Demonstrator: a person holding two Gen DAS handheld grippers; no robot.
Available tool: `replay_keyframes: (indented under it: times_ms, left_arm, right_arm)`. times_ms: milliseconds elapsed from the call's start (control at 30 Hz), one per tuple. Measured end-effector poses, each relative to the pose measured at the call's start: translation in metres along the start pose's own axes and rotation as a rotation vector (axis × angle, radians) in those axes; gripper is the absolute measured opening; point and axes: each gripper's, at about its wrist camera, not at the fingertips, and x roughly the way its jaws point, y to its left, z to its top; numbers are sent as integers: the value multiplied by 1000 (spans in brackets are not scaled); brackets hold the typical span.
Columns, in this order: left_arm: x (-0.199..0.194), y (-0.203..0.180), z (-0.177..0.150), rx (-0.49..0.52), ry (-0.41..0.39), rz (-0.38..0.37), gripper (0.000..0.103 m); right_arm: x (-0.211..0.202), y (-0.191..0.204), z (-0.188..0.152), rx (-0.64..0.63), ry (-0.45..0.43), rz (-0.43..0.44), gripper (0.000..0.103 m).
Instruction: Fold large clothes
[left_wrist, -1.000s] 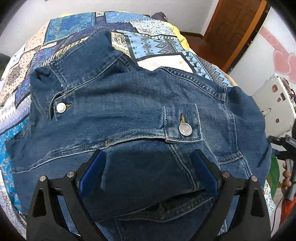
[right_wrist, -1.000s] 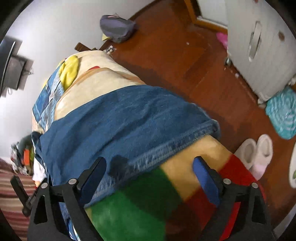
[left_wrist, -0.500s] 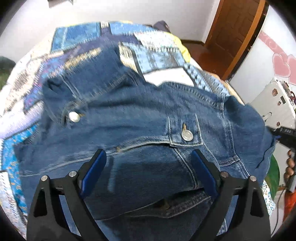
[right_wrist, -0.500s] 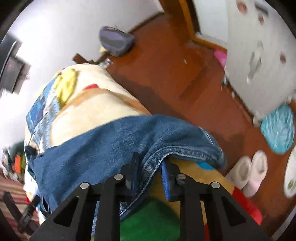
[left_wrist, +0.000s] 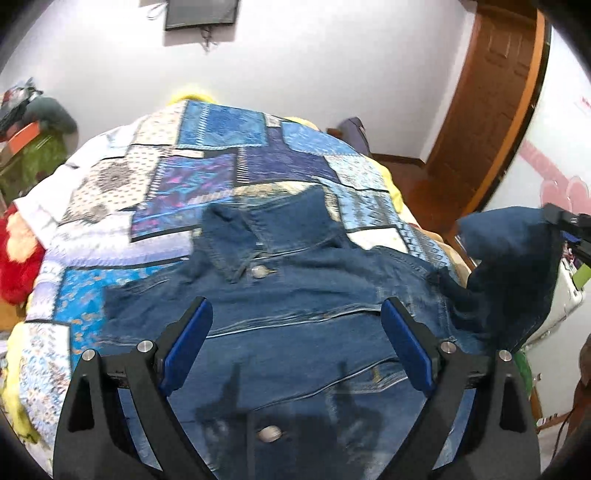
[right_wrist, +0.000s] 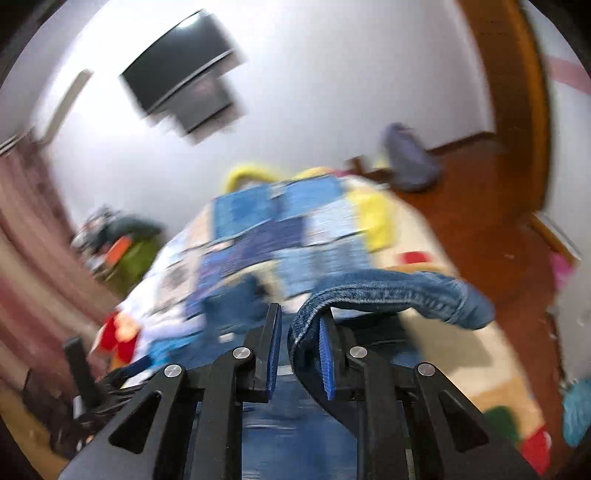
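A dark blue denim jacket (left_wrist: 295, 317) lies spread on the bed, collar toward the far side. My left gripper (left_wrist: 295, 343) is open and empty just above its front panel. My right gripper (right_wrist: 301, 339) is shut on the jacket's sleeve cuff (right_wrist: 388, 291), which loops out to the right of the pads. In the left wrist view the lifted sleeve (left_wrist: 517, 266) hangs raised at the right edge under the right gripper's tool. The right wrist view is motion-blurred.
The bed carries a blue patchwork quilt (left_wrist: 207, 177) over a yellow blanket. A red plush toy (left_wrist: 14, 254) lies at its left edge. A wall TV (right_wrist: 181, 88), a wooden door (left_wrist: 495, 110) and a bag on the wooden floor (right_wrist: 410, 158) stand beyond.
My right gripper closed on the sleeve cuff and lifted it up off the bed's edge. My left gripper stayed open and pulled back and tilted up over the jacket.
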Motion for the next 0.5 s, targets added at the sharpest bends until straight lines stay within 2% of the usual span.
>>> replay_keyframes:
  times_ms: [133, 267, 367, 433, 500]
  left_arm:
    - [-20, 35, -15, -31, -17, 40, 93]
    - [-25, 69, -35, -85, 20, 59, 93]
    - [-23, 83, -48, -98, 56, 76, 93]
    - [-20, 89, -55, -97, 77, 87, 93]
    - [-18, 88, -57, -92, 90, 86, 93]
  right_arm:
    - [64, 53, -28, -82, 133, 16, 16]
    - [118, 66, -72, -88, 286, -10, 16]
    - [137, 56, -97, -63, 376, -38, 17]
    - [136, 50, -101, -61, 395, -34, 17]
    - [124, 46, -97, -76, 376, -45, 17]
